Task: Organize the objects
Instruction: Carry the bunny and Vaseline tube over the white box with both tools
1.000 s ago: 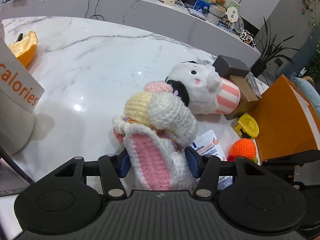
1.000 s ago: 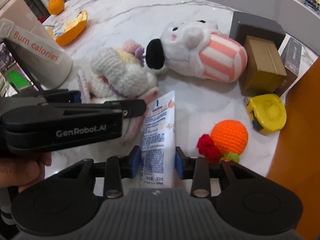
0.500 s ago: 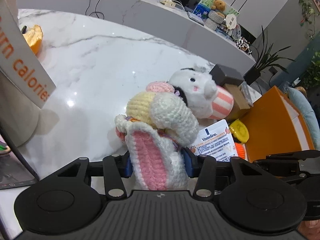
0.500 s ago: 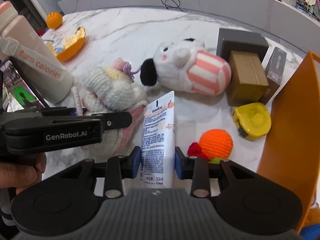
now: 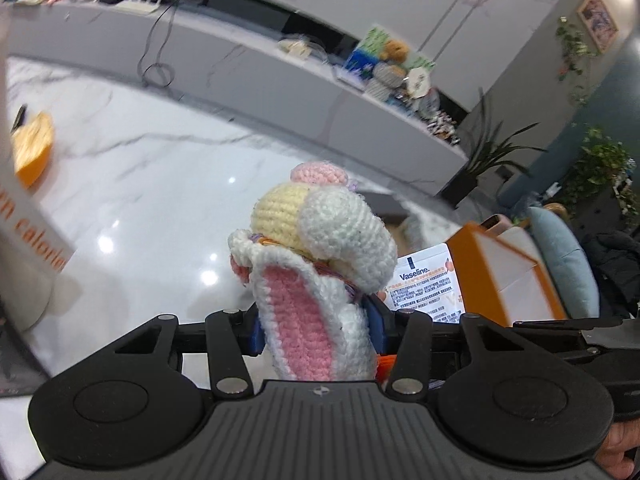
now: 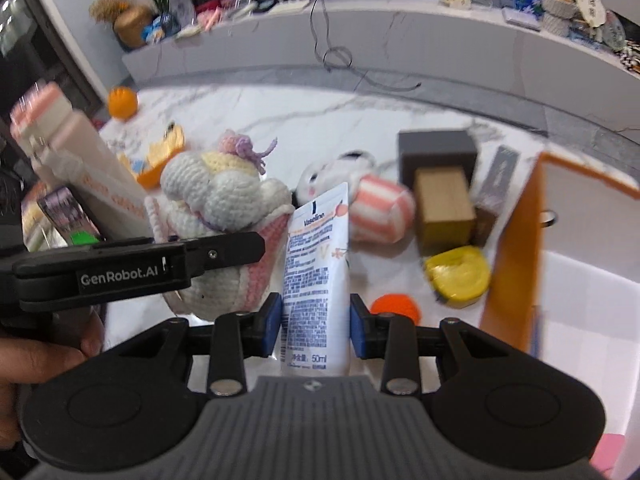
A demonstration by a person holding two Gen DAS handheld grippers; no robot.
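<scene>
My left gripper [image 5: 316, 330] is shut on a crocheted rabbit toy [image 5: 320, 256], white and yellow with a pink-lined ear, held up off the marble table [image 5: 160, 200]. The same crocheted rabbit toy [image 6: 224, 200] shows in the right wrist view beside the left gripper's black body [image 6: 136, 268]. My right gripper [image 6: 316, 320] is shut on a white Vaseline tube [image 6: 316, 264], lifted clear of the table; the Vaseline tube [image 5: 426, 280] also appears right of the rabbit in the left wrist view.
On the table lie a white plush with a pink-striped body [image 6: 372, 208], a brown box [image 6: 444, 208], a dark box [image 6: 436, 152], a yellow tape measure [image 6: 458, 276] and an orange crocheted ball [image 6: 394, 308]. An orange-walled bin [image 6: 516, 248] stands right; a "calories" box [image 5: 28, 216] left.
Both grippers have risen with their loads: the rabbit toy and the tube left the table. The left jaws closed tighter on the rabbit's ear. Both views tilted up toward the counter.
</scene>
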